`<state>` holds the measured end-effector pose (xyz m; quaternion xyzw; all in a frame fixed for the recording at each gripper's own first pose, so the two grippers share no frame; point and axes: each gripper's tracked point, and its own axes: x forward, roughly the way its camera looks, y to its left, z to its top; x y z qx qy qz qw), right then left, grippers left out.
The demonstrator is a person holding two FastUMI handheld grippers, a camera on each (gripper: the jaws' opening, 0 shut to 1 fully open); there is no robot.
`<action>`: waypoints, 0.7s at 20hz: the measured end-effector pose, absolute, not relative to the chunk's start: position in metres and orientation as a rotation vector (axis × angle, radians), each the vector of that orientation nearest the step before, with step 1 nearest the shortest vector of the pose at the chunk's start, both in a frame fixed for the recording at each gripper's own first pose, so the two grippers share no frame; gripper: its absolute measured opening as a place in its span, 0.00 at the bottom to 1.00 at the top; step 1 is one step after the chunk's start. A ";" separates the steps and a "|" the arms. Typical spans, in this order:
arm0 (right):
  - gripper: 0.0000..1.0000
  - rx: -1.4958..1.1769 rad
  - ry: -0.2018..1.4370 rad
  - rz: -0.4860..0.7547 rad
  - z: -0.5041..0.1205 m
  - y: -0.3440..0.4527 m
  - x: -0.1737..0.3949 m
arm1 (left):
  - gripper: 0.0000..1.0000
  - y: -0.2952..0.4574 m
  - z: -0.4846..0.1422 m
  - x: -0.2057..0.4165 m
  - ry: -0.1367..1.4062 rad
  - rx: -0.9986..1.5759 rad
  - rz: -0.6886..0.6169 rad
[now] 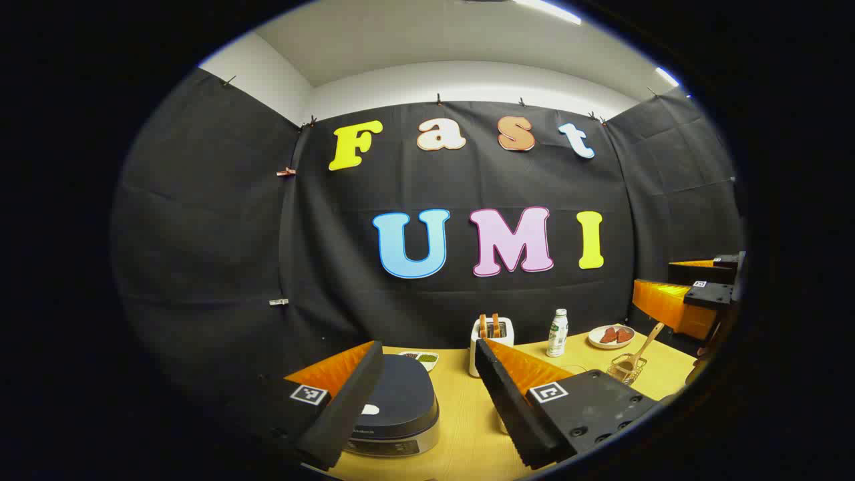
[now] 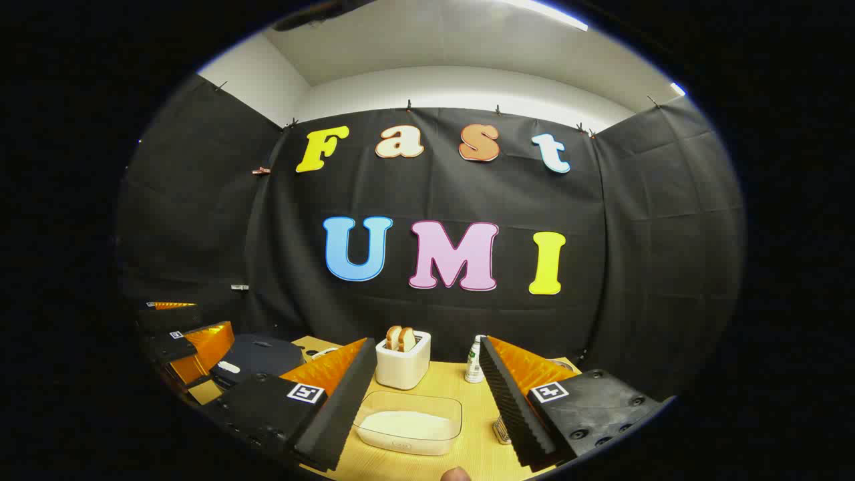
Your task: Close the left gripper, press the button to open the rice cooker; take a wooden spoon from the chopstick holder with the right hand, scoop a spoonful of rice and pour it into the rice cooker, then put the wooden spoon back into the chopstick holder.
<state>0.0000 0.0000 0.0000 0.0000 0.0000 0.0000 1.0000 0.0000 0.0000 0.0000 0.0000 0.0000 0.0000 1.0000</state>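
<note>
Both claws gape wide: left claw (image 1: 427, 364) hovering over the shut rice cooker (image 1: 394, 407), right claw (image 2: 424, 364) above the rice tub (image 2: 409, 423); wooden spoon (image 1: 646, 344) apparently in its holder (image 1: 626, 367).

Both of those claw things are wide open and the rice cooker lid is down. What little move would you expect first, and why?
Probably the left gripper closing its fingers. Its jaws stand wide apart above the rice cooker, whose lid is still shut, and a closed tip would press the white button on the lid more surely. The wooden spoon still sits in its holder, so scooping comes later.
</note>
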 end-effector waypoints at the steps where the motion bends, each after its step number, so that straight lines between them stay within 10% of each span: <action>1: 0.96 0.002 0.003 0.001 -0.001 0.000 0.002 | 0.94 -0.002 -0.002 0.000 0.002 -0.005 -0.010; 14: 0.96 0.006 0.007 0.024 -0.002 0.009 0.001 | 0.94 -0.003 0.003 -0.010 -0.022 -0.072 -0.006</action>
